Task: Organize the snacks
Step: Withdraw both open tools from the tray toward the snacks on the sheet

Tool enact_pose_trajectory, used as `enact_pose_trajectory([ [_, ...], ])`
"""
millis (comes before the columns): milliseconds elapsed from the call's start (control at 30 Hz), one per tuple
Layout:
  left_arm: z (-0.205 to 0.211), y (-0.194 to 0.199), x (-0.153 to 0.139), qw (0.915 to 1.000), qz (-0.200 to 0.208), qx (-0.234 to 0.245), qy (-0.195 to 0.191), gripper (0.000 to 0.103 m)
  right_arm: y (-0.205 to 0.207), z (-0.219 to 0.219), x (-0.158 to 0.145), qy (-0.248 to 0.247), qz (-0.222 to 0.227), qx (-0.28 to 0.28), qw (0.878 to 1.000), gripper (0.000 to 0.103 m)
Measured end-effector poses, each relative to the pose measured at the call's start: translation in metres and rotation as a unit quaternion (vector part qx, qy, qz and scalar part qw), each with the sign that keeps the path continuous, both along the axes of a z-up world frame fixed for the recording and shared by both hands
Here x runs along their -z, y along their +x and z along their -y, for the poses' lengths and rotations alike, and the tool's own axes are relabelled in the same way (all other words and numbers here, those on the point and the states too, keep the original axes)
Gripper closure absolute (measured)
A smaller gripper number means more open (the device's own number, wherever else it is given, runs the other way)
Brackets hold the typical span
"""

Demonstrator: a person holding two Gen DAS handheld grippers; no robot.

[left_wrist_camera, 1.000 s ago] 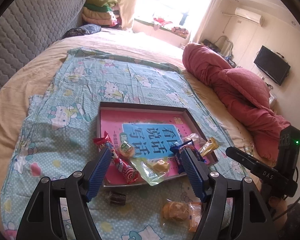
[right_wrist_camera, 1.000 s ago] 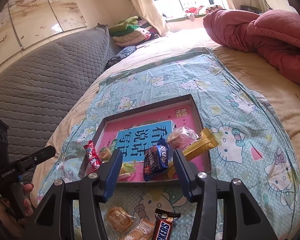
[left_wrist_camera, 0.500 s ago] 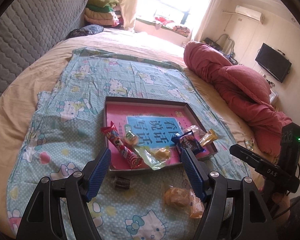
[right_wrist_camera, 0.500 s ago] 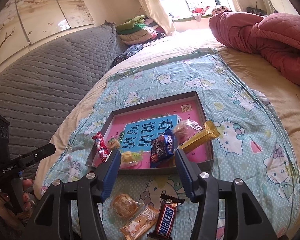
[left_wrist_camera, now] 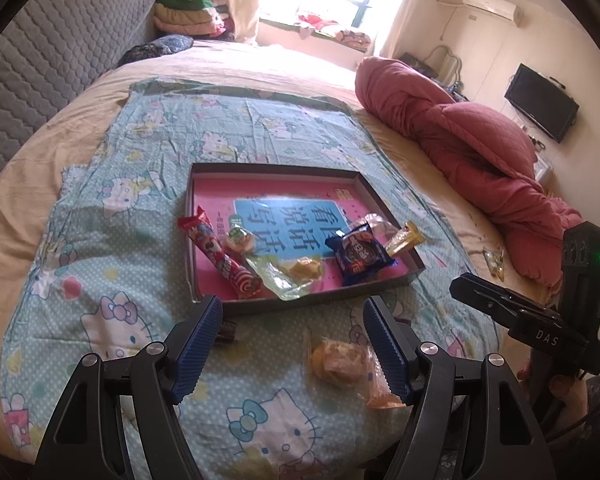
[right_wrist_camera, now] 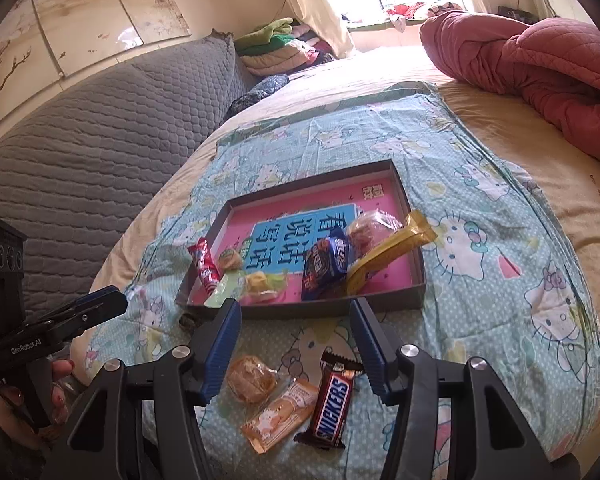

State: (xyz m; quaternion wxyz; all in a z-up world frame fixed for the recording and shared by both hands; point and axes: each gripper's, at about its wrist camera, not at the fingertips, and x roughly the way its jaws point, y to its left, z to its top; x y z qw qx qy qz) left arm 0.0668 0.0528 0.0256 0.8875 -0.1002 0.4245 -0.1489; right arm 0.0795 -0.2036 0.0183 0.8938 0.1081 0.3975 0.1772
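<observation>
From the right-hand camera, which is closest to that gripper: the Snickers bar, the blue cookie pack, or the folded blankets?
1. Snickers bar, on the sheet between the right gripper fingers.
2. Blue cookie pack, inside the tray.
3. Folded blankets, far by the window.

My left wrist view looks down and forward along my left tool (left_wrist_camera: 292, 344), close over the near edge of the bed (left_wrist_camera: 36, 184), facing the window in the upper middle. My right wrist view sits just as close behind my right tool (right_wrist_camera: 296, 340), slanting toward the upper right. Both share the tray (left_wrist_camera: 300, 303) at frame centre, and each catches the other tool at its side edge.
</observation>
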Motion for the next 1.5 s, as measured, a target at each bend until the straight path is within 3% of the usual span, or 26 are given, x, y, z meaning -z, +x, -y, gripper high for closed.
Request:
enact_pose_trajectory([
  [633, -0.008, -0.019, 0.028, 0.9986, -0.049, -0.004, 0.018, 0.028, -0.015, -0.028, 0.013, -0.013, -0.021, -0.060, 0.998, 0.044],
  [1500, 0.054, -0.010, 0.073, 0.9925, -0.105, 0.055, 0.029, 0.028, -0.008, -0.010, 0.075, -0.053, -0.139, -0.009, 0.989, 0.044],
])
